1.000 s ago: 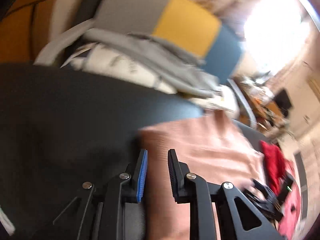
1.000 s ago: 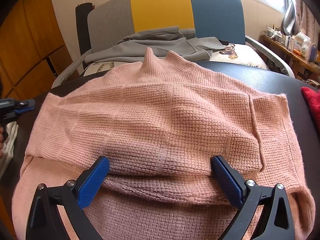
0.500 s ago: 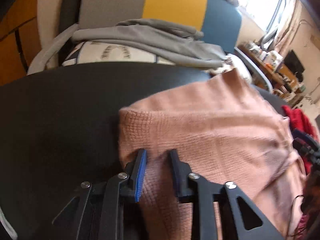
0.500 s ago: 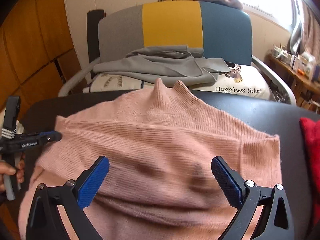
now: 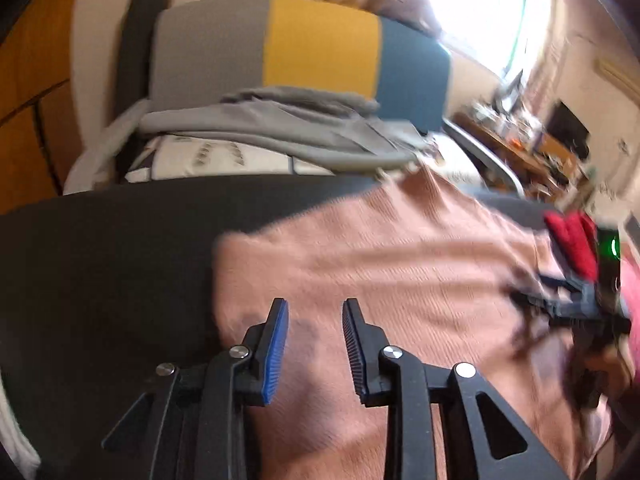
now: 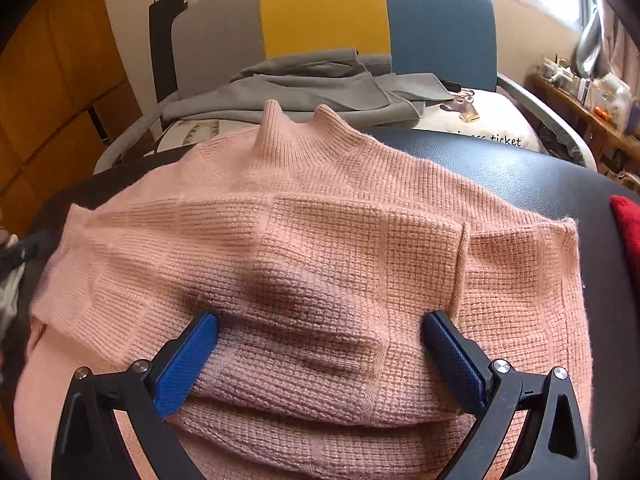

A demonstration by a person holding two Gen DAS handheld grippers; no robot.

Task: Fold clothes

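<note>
A pink knit sweater (image 6: 320, 248) lies on a black table (image 6: 540, 176), collar toward the far edge, its lower part folded up over the body. My right gripper (image 6: 320, 320) is wide open, its fingertips pressed down on the folded layer near the front. In the left wrist view the sweater (image 5: 400, 272) fills the right half. My left gripper (image 5: 314, 308) is open with a narrow gap, holding nothing, above the sweater's left side. The right gripper (image 5: 560, 304) shows blurred at the far right.
A chair (image 6: 320, 8) with a grey, yellow and blue back stands behind the table, with grey clothes (image 6: 312, 84) and a white cushion (image 6: 480, 120) on its seat. A red garment (image 6: 628, 232) lies at the table's right edge. A cluttered shelf (image 6: 588, 92) is at right.
My left gripper moved right, from the sweater's left edge to over the sweater. My right gripper dropped back down and presses on the folded layer. The sweater stays folded.
</note>
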